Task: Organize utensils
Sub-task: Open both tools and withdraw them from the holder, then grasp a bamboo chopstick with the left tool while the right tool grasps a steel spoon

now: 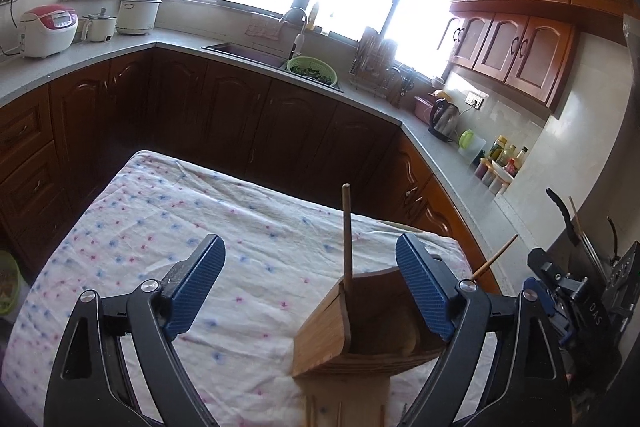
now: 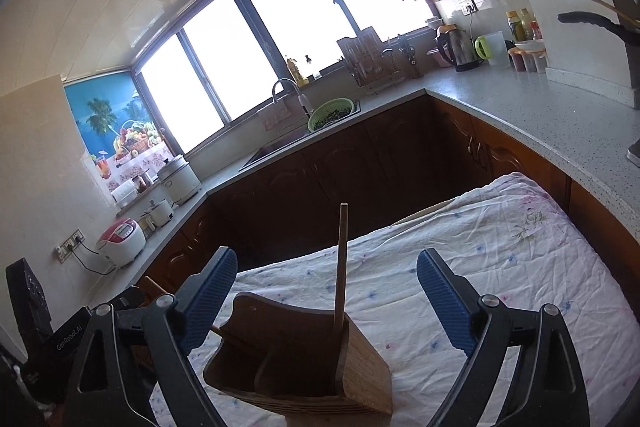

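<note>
Standing near-upright in wooden holder [image 1: 340, 339], a chopstick [image 1: 347, 231] points up, long axis vertical; left wrist view: it's betw. wide-open, empty left tool [image 1: 310, 283] fingers, nearer the right one. Right wrist view: same stick [image 2: 341, 267] w/in open, empty right tool [image 2: 326, 291], holder [image 2: 304, 367] on clothed counter [image 2: 500, 247].

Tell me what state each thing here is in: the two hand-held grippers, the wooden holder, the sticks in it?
Left hand-held gripper: open, holding nothing.
Right hand-held gripper: open, holding nothing.
Wooden holder: upright on the cloth-covered table.
Tall chopstick: standing in the holder, near upright.
Second chopstick: leaning out sideways.
</note>
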Demonstrator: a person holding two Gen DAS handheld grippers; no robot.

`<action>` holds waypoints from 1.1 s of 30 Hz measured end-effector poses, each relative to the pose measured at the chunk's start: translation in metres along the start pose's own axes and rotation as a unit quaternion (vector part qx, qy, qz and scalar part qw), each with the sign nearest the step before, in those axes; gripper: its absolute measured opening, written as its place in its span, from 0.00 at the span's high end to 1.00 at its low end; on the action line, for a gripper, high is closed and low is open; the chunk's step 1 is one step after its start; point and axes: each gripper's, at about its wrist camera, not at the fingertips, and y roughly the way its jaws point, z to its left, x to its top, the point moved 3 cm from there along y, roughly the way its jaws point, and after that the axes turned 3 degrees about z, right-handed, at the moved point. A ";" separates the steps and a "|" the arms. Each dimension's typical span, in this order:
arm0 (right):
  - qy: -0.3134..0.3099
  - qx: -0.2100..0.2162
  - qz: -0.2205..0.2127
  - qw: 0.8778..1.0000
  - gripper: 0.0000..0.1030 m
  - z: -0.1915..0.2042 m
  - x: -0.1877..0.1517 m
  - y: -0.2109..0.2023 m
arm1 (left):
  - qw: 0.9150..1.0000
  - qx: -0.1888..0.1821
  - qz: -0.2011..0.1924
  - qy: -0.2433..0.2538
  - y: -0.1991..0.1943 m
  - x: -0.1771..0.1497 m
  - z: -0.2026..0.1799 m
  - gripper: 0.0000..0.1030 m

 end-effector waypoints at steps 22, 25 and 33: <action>-0.001 -0.061 0.058 0.996 0.09 -0.025 -0.102 -0.125 | 0.991 0.044 0.111 0.065 -0.085 -0.127 0.030 0.13; -0.014 -0.068 0.065 0.995 0.09 -0.023 -0.113 -0.135 | 0.988 0.046 0.131 0.072 -0.084 -0.142 0.028 0.13; -0.018 -0.095 0.095 0.991 0.09 -0.029 -0.144 -0.141 | 0.980 0.047 0.170 0.090 -0.076 -0.172 0.023 0.13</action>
